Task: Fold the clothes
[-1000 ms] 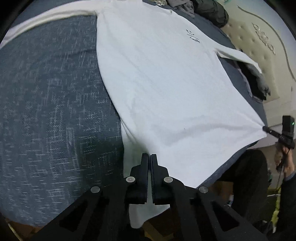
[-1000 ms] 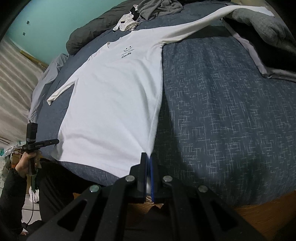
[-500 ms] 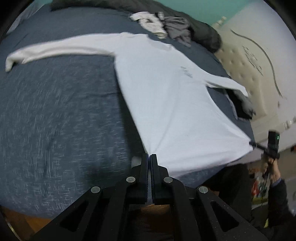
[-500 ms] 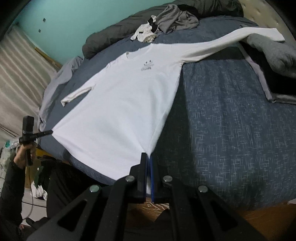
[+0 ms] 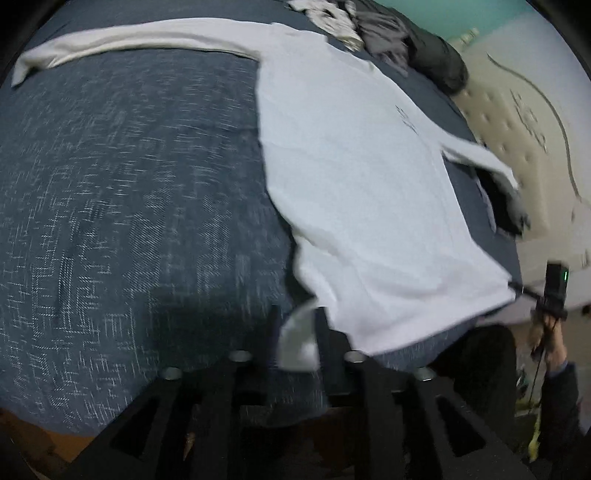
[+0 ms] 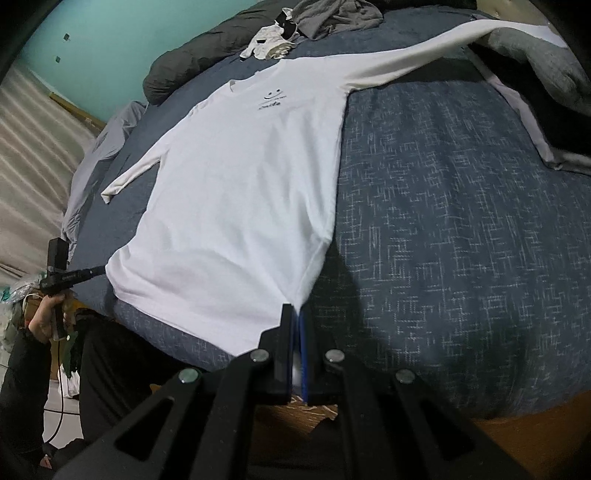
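Observation:
A white long-sleeved shirt [image 5: 362,192] lies face up and spread out on the blue-grey bed cover [image 5: 129,203]. Its sleeves stretch out to both sides. The jaws of my left gripper [image 5: 298,314] are opening, and a hem corner of the shirt lies loosely between the fingers, no longer pinched. In the right wrist view the shirt [image 6: 236,192] shows a small smile print at the chest. My right gripper [image 6: 295,310] is shut on the other hem corner, at the near edge of the bed [image 6: 443,221]. The left gripper [image 6: 74,275] also shows there, at the shirt's far hem corner.
A pile of loose clothes [image 6: 332,18] and a dark rolled duvet [image 6: 184,62] lie at the far end of the bed. A grey garment [image 6: 535,55] covers the right sleeve's end. A padded headboard [image 5: 517,122] stands to the right. The person's dark trousers [image 6: 110,362] are at the bed's edge.
My left gripper's jaws have parted and let the hem corner loose; before they were clamped on it. The left hand moved sideways along the bed. The right gripper keeps its grip.

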Available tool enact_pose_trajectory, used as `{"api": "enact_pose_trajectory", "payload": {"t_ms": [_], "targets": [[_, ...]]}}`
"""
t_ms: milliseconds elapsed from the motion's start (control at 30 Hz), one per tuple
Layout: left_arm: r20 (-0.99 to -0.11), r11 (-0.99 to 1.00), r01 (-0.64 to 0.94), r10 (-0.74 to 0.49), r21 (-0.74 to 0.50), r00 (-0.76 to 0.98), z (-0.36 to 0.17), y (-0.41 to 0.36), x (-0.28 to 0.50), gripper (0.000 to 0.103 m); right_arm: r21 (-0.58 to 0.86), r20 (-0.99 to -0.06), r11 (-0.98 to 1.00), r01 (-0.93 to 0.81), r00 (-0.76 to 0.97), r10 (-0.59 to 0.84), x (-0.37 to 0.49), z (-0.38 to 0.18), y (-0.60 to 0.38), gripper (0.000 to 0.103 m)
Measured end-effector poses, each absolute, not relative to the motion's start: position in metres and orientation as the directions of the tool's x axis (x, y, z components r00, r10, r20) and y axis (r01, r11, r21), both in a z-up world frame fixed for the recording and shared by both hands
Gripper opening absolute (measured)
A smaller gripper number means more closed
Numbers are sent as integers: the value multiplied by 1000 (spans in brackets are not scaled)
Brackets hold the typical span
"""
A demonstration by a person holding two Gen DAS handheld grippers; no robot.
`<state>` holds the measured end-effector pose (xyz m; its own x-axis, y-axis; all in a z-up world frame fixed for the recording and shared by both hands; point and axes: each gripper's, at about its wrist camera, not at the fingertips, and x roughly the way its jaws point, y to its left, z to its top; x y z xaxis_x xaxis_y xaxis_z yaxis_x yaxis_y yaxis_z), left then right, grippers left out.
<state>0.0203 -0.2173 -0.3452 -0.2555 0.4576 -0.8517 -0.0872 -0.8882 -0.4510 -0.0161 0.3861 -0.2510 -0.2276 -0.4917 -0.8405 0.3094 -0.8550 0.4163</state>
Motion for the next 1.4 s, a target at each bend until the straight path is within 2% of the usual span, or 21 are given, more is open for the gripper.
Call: {"api": "enact_pose_trajectory", "payload": {"t_ms": [200,400,433,467,633,833,933,1200,1367,1400], "targets": [[-881,-913,-153,405,-377,-246,-354,-210,25,37,414,-844,-854,317,-217,-490,-18,-254,380,2],[-886,-907,-165,417,-388,-202,-374,-203,17,36,409,-844,-855,320,-223,-488,-16,-255,380,2],[-886,-903,-173,423,-394,-188,-376,-202,17,20,409,-843,-855,319,-226,-488,-16,-254,380,2],[-886,-899,-181,429,-399,-175,-379,-200,17,9,409,-843,-856,317,-229,-487,-16,-254,381,2],[-872,-882,-204,459,-424,-169,-361,-203,25,8,409,-835,-856,316,-248,-491,-14,-247,385,2],[-880,-883,-257,443,-394,-174,-319,-209,51,7,402,-829,-843,356,-250,-501,-9,-227,387,2],[-881,-885,-244,441,-396,-171,-317,-211,55,7,369,-848,-852,370,-240,-472,-5,-229,385,2],[-891,-896,-147,437,-419,-122,-373,-213,53,7,328,-899,-880,343,-174,-402,0,-273,382,2],[-884,-891,-101,452,-442,-118,-388,-216,50,7,331,-912,-887,321,-134,-388,1,-292,388,2],[-884,-892,-101,451,-441,-120,-388,-216,49,10,325,-915,-888,325,-129,-383,1,-293,388,2]]}}
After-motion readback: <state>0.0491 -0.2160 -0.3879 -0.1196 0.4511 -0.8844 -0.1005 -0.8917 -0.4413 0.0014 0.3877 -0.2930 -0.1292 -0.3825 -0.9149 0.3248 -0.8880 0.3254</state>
